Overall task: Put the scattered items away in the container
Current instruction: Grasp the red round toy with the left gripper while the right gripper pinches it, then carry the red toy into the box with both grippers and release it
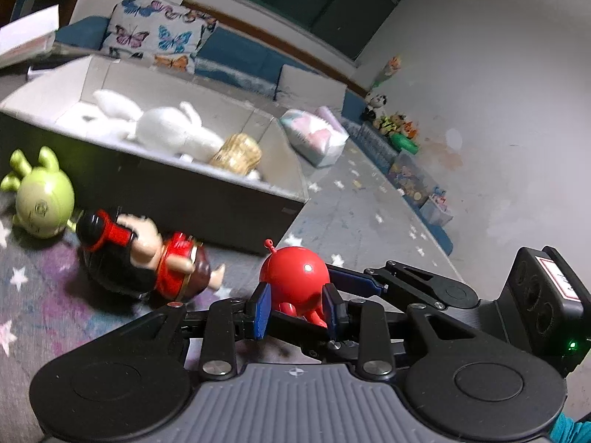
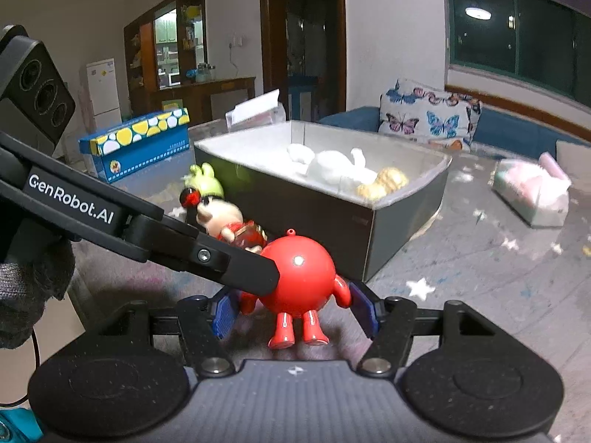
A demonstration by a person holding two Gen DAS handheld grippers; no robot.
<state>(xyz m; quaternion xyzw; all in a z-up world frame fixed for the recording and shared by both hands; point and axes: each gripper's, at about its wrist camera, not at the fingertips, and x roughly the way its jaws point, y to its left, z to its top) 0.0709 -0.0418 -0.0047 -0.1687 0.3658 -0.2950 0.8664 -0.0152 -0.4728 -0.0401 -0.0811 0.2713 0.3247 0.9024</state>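
Star-patterned grey carpet (image 2: 480,265) covers the floor, with a dark open-topped container (image 2: 321,206) on it holding a white plush rabbit (image 2: 336,170) and a tan woven item (image 2: 384,181). Both grippers meet at a red round-bodied figurine (image 2: 299,277) standing on the carpet just before the container: the left gripper (image 1: 297,304) has its blue pads (image 1: 263,310) closed against the toy's sides, while the right gripper (image 2: 295,312) has its jaws apart, flanking the toy without evident contact. Beside the container's near wall lie a doll in a red dress (image 1: 147,258) and, farther left, a green figurine (image 1: 40,195).
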